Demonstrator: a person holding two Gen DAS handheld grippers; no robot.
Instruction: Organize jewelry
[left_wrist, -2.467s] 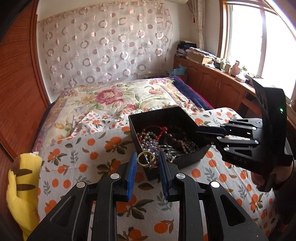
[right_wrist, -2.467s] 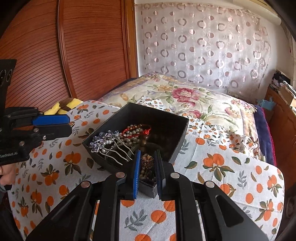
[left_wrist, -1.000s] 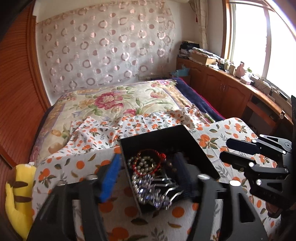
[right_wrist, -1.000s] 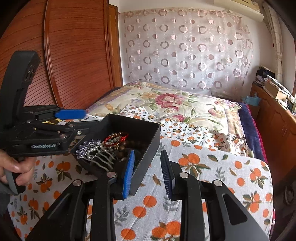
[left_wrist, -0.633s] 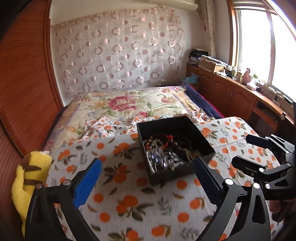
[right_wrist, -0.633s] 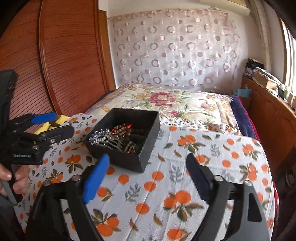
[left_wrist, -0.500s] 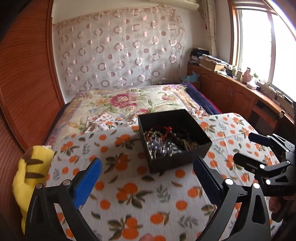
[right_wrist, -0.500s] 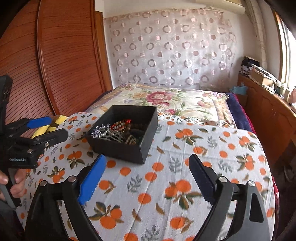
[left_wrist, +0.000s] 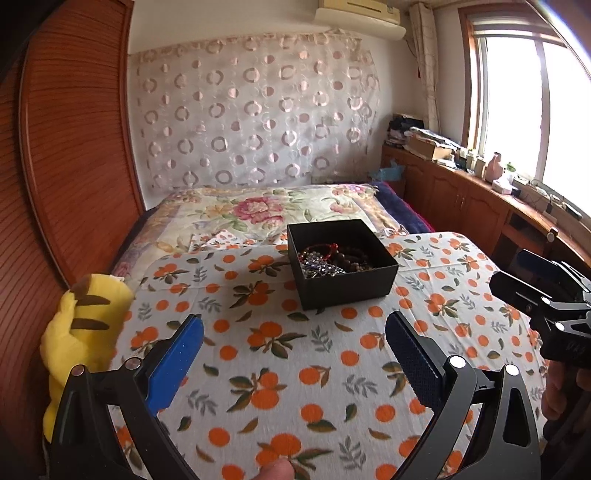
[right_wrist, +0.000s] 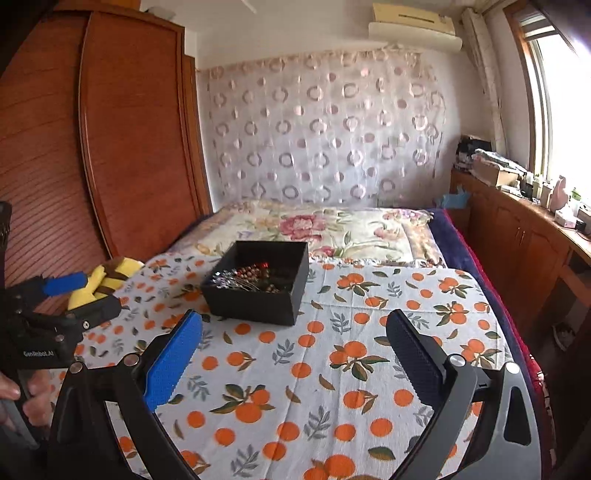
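A black open box (left_wrist: 347, 282) sits on the orange-print cloth (left_wrist: 277, 362); it also shows in the right wrist view (right_wrist: 258, 306). It holds a pile of jewelry (left_wrist: 330, 260): beaded bracelets, a red one and a silver hair comb (right_wrist: 229, 278). My left gripper (left_wrist: 293, 349) is open wide and empty, well back from the box. My right gripper (right_wrist: 293, 345) is open wide and empty too, also back from the box. Each gripper shows at the edge of the other's view, the right one (left_wrist: 535, 291) and the left one (right_wrist: 70, 299).
A yellow plush toy (left_wrist: 81, 332) lies at the cloth's left edge. A floral quilt (left_wrist: 266, 214) covers the bed beyond the box. A wooden wardrobe (right_wrist: 110, 147) stands at the left, wooden cabinets (left_wrist: 461, 206) with clutter under the window at the right.
Both grippers let go of jewelry pieces at the box, opened wide and pulled back and up. The box now lies farther ahead in both views.
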